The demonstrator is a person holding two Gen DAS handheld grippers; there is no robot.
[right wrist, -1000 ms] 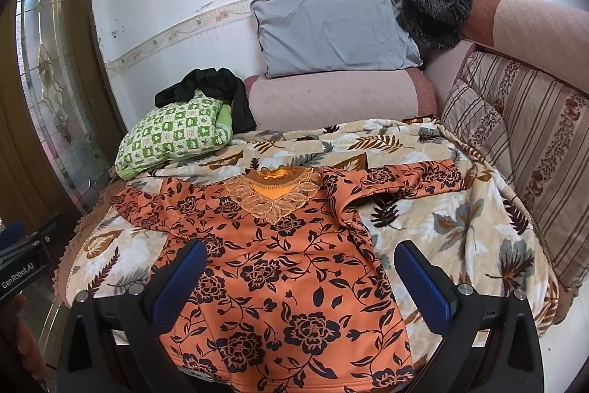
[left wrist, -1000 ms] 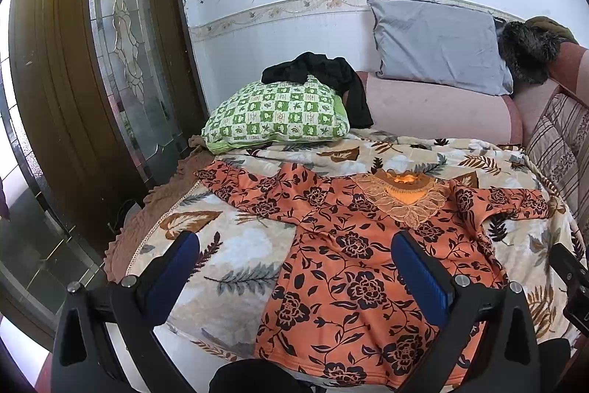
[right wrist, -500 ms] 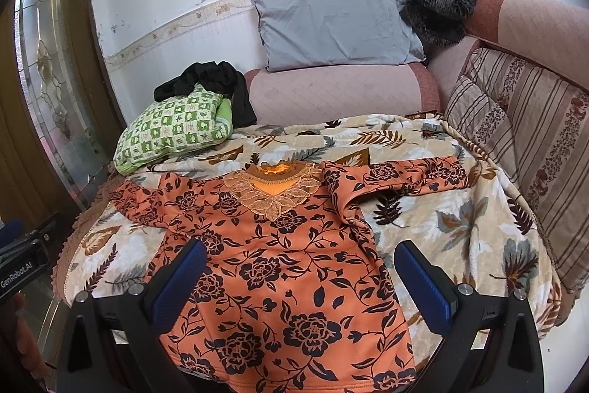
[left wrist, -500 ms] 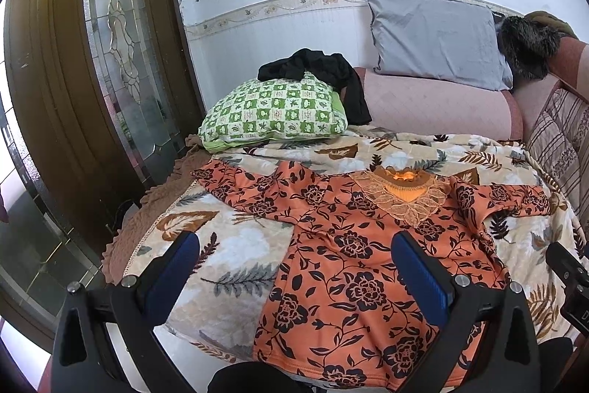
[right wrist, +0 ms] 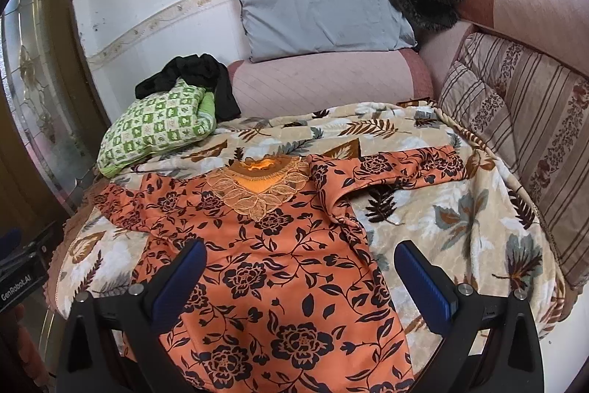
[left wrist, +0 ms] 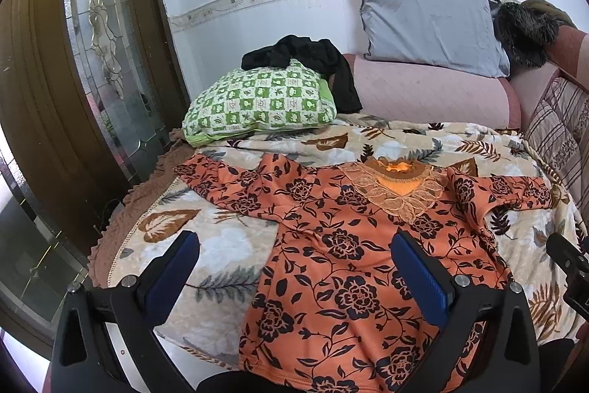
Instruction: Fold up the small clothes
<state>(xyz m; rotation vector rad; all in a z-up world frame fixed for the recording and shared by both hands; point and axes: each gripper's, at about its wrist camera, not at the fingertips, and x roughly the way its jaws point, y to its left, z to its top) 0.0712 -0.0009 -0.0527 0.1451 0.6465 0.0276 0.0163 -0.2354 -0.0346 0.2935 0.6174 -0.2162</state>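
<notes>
In the left wrist view, an orange top (left wrist: pixel 342 245) with a black flower print lies spread flat, front up, on a leaf-patterned blanket (left wrist: pixel 228 245) that covers the bed. Its neckline points to the far side and carries a lace collar (left wrist: pixel 399 188) in a lighter orange. One sleeve stretches out to the left, the other to the right, and the hem hangs over the near edge of the blanket. The left gripper (left wrist: pixel 294 277) hovers over the near part of the top, its two blue-padded fingers (left wrist: pixel 173 277) set wide apart with nothing between them. At the far left of the bed sits a green checked pillow (left wrist: pixel 261 104) with a black garment (left wrist: pixel 313 59) draped over it. A grey pillow (left wrist: pixel 430 24) leans against the white wall behind a pink bolster (left wrist: pixel 430 94). A dark wooden door (left wrist: pixel 55 98) with a glass panel stands on the left.

In the right wrist view, the same top (right wrist: pixel 272 264) fills the near left part of the blanket (right wrist: pixel 460 227), with its right sleeve (right wrist: pixel 397 168) reaching toward a striped cushion (right wrist: pixel 515 105) on the right. The cloth shows a few soft creases near that armpit. The right gripper (right wrist: pixel 300 277) hangs above the top's lower right side, its fingers (right wrist: pixel 423 282) also spread wide and gripping nothing. The green pillow (right wrist: pixel 158 127) and the grey pillow (right wrist: pixel 320 13) lie at the far side.
</notes>
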